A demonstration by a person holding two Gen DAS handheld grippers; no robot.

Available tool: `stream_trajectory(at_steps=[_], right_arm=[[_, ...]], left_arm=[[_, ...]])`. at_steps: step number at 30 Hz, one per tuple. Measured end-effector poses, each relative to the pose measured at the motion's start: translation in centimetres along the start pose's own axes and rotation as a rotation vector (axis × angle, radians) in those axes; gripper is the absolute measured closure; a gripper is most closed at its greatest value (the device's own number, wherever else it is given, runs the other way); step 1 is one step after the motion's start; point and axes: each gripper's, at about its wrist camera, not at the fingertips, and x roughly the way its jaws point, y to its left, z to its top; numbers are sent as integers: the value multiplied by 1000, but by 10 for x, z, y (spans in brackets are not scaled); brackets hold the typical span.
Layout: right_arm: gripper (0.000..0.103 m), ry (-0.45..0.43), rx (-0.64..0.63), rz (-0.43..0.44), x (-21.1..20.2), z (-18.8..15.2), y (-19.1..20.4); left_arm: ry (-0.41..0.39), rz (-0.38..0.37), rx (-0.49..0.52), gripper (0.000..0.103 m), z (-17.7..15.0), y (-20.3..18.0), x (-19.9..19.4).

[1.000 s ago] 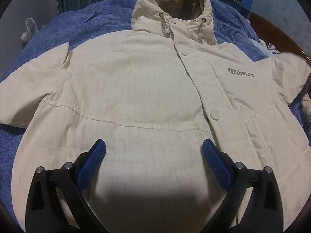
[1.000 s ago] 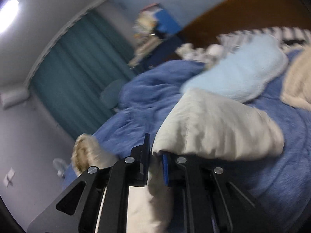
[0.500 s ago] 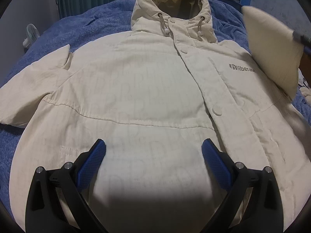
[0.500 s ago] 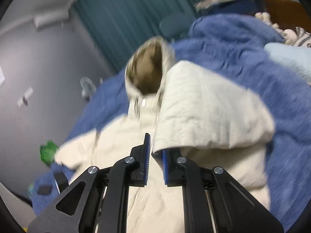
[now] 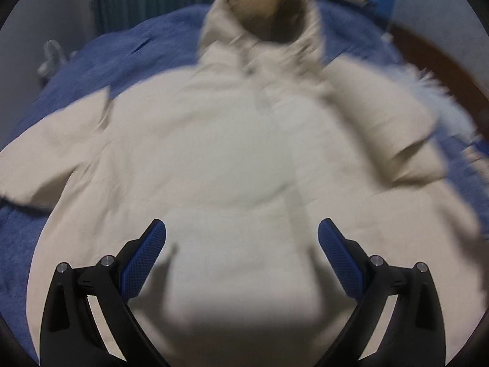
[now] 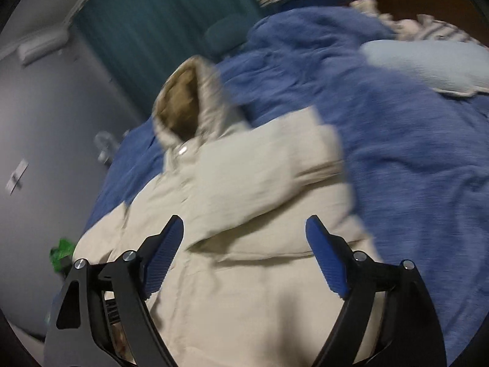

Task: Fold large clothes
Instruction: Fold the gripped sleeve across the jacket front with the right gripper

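A large cream hooded jacket [image 5: 232, 153] lies face up on a blue blanket [image 5: 128, 55]. Its hood [image 5: 269, 15] points away from me. Its right sleeve [image 5: 385, 125] lies folded over the chest; the same sleeve shows in the right wrist view [image 6: 262, 171]. The left sleeve [image 5: 42, 159] lies spread out to the side. My left gripper [image 5: 241, 253] is open and empty above the jacket's lower front. My right gripper [image 6: 244, 250] is open and empty above the jacket [image 6: 250, 290], just below the folded sleeve. Both views are blurred.
A pale blue pillow [image 6: 428, 61] and a striped cloth [image 6: 434, 29] lie at the far right of the bed. Teal curtains [image 6: 159, 18] and a grey wall [image 6: 45, 116] stand behind. A green object [image 6: 62, 252] is at the left. A wooden headboard [image 5: 440, 70] shows at the right.
My right gripper carried the right sleeve over the jacket's chest, then opened and let it go. The sleeve now lies folded on the jacket. The left gripper stayed open and shifted slightly.
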Motion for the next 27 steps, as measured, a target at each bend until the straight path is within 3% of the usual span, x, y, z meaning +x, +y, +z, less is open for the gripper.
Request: stream_trajectory(at_steps=[3, 6, 11, 17, 19, 20, 21, 22, 23, 24, 27], right_arm=[[15, -38, 49, -17, -9, 10, -24], [13, -75, 116, -38, -15, 22, -46], [7, -95, 203, -27, -19, 38, -64], [7, -121, 218, -6, -20, 51, -71], [7, -128, 230, 0, -21, 53, -74], [7, -128, 235, 1, -20, 54, -76], [7, -126, 240, 2, -19, 54, -77], [7, -122, 244, 1, -17, 54, -78], [7, -119, 245, 1, -15, 54, -79], [7, -112, 243, -3, -13, 54, -78], [7, -105, 221, -9, -10, 53, -72]], left_arm=[[-51, -49, 97, 8, 23, -45, -17], [-86, -89, 217, 8, 37, -97, -21], [-105, -100, 345, 8, 52, -172, 2], [-39, -6, 478, 15, 61, -230, 60], [-6, 70, 542, 16, 61, -243, 83], [-2, 107, 575, 22, 60, -248, 91], [-5, 126, 585, 43, 62, -247, 93], [-4, 131, 579, 54, 65, -244, 94], [-2, 101, 546, 72, 70, -236, 90], [-5, 69, 512, 83, 75, -229, 85], [-52, 13, 386, 94, 88, -195, 61]])
